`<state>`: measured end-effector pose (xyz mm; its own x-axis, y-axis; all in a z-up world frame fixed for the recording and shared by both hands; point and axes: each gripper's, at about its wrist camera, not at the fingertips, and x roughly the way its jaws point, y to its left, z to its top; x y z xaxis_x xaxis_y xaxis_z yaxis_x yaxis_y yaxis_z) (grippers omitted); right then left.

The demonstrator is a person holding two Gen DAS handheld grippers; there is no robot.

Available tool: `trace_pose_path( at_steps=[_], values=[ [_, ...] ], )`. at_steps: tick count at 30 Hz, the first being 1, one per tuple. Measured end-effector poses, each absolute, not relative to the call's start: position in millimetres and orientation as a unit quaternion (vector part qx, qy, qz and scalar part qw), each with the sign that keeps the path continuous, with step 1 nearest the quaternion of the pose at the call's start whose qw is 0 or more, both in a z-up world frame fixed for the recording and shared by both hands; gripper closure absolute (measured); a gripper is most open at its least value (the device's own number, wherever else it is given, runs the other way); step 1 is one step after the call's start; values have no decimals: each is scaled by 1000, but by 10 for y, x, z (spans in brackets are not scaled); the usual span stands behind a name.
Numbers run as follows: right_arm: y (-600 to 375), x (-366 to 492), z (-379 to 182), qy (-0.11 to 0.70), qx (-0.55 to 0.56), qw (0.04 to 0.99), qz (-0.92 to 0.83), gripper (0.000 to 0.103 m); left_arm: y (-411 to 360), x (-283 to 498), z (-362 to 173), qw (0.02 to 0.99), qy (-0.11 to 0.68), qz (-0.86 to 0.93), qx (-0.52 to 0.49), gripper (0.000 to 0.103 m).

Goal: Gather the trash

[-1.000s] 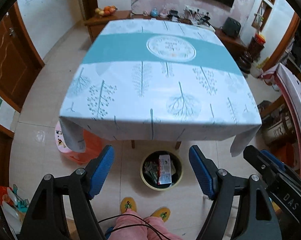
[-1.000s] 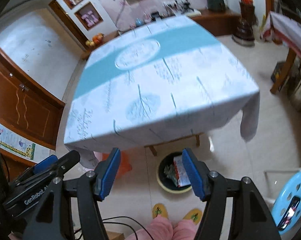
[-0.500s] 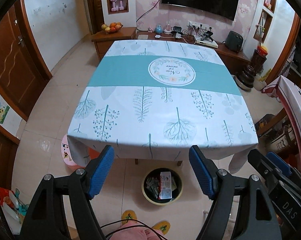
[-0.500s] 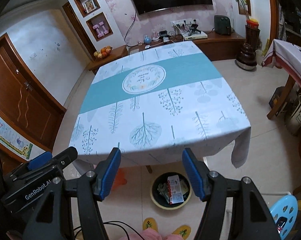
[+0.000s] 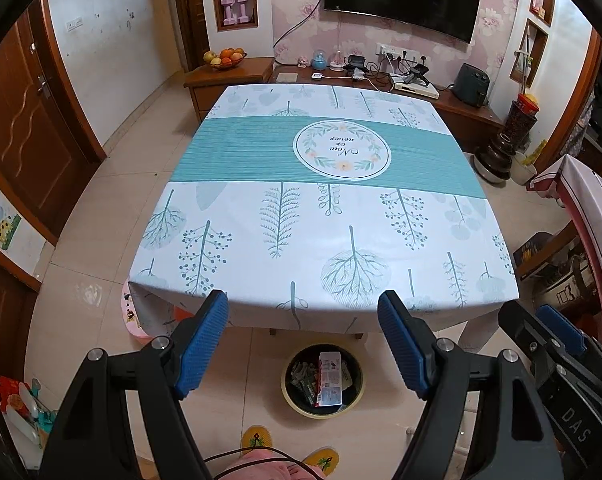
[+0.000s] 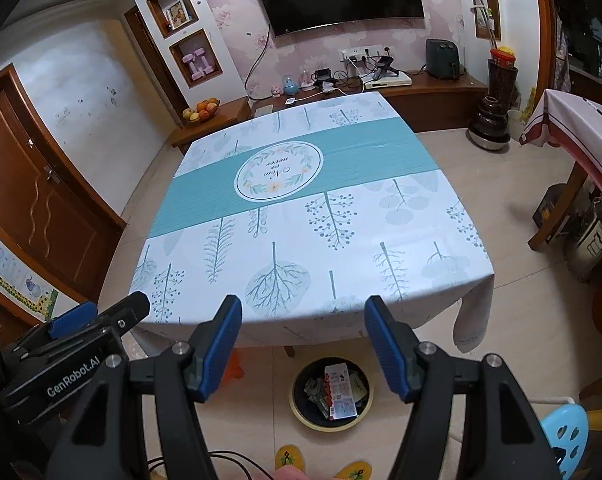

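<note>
Task near its end. The round, yellow-rimmed black waste bin [image 5: 323,380] is sitting on the tiled floor just in front of the square table draped in a white-and-teal leaf-print cloth [image 5: 321,216], and is holding wrappers and a red-and-white carton [image 5: 330,378]. Nothing is lying on the cloth. The left gripper [image 5: 303,336] and right gripper [image 6: 302,336] are hanging above the bin, jaws apart and gripping nothing.

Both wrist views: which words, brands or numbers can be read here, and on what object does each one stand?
"Now or never": round emblem of the tablecloth, seen upside down.
"GenRobot.AI": body of the left gripper, right wrist view.
"DAS": body of the right gripper, left wrist view.
Print on the packets in the trash bin: too small to read.
</note>
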<state>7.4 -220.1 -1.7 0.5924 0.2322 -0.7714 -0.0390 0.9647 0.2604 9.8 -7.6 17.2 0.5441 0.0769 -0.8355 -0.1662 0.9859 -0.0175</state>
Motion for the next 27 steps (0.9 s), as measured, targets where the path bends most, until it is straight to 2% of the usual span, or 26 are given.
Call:
trace_pose_path(
  at_steps=[27],
  values=[
    [-2262, 239, -46, 444, 105, 887, 75, 38, -98, 218, 118, 874, 478, 69, -49, 27]
  ],
)
